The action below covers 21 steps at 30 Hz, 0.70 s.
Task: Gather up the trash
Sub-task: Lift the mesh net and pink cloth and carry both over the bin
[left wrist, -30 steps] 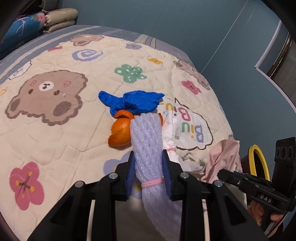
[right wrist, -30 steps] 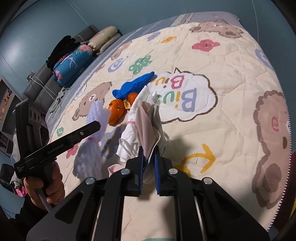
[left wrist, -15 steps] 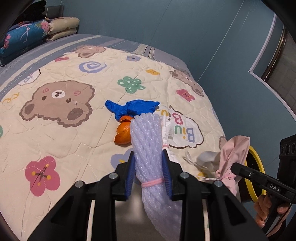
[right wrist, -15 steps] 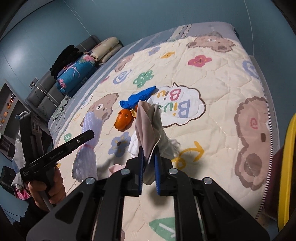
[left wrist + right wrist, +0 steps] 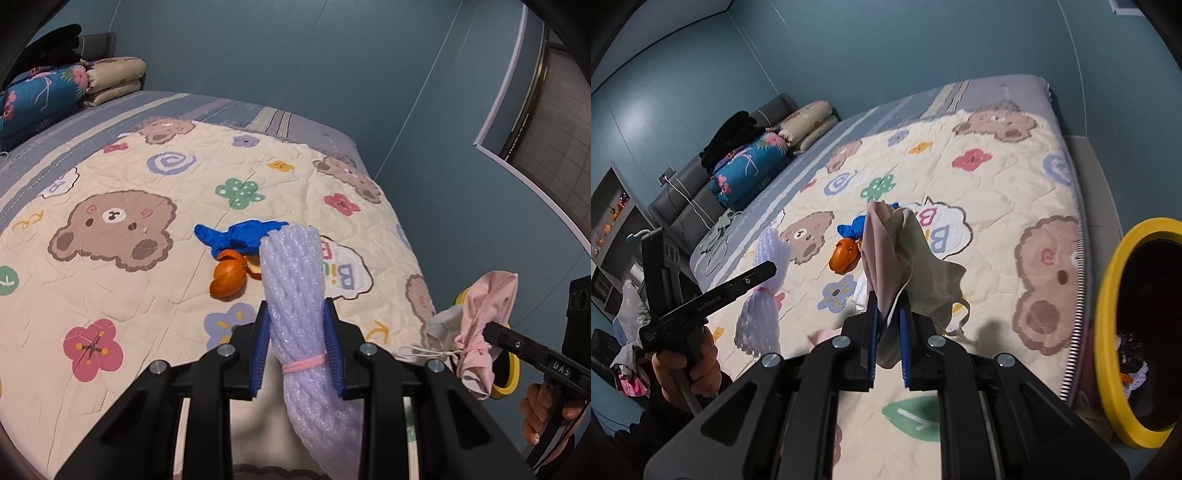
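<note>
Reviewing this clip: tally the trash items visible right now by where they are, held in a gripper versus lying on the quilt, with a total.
Held in a gripper: 2, the foam net bundle in the left gripper and the pink cloth bundle in the right gripper.
Lying on the quilt: 2, the blue glove and the orange peel.
Total: 4
</note>
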Motion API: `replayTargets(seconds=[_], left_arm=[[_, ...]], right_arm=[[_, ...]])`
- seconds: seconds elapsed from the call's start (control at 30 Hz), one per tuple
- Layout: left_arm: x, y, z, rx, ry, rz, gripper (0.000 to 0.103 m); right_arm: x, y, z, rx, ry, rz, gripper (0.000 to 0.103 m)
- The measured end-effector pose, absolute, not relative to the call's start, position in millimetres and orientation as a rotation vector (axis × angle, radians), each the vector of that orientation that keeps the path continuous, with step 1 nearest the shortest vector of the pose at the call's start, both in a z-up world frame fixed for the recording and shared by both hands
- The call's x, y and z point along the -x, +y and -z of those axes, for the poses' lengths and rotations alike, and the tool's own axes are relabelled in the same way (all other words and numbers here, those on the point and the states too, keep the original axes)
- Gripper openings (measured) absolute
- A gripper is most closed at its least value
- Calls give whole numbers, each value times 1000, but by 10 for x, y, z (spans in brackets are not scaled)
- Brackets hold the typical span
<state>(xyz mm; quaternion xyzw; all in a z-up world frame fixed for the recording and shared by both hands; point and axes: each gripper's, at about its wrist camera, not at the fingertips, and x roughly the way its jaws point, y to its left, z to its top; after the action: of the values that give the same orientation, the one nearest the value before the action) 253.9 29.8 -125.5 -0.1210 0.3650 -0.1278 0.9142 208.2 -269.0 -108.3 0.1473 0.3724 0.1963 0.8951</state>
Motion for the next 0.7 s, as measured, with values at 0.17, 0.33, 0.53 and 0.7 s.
replayTargets(seconds=[0.17, 0.33, 0.53, 0.7], left_arm=[[-2468, 154, 1123, 236, 730, 290, 26], [-2412, -31, 1024, 218, 719, 321, 26], [-2387, -305, 941, 190, 712, 365, 26], [-2404, -565, 902, 169, 711, 407, 26]], right_arm=[[-1895, -2929, 930, -309, 730, -381, 10], [-1730, -3174, 785, -316, 689, -351, 10], [-1614, -3464, 669, -323, 646, -309, 10], [-1544, -3680, 609, -328, 623, -269, 10]])
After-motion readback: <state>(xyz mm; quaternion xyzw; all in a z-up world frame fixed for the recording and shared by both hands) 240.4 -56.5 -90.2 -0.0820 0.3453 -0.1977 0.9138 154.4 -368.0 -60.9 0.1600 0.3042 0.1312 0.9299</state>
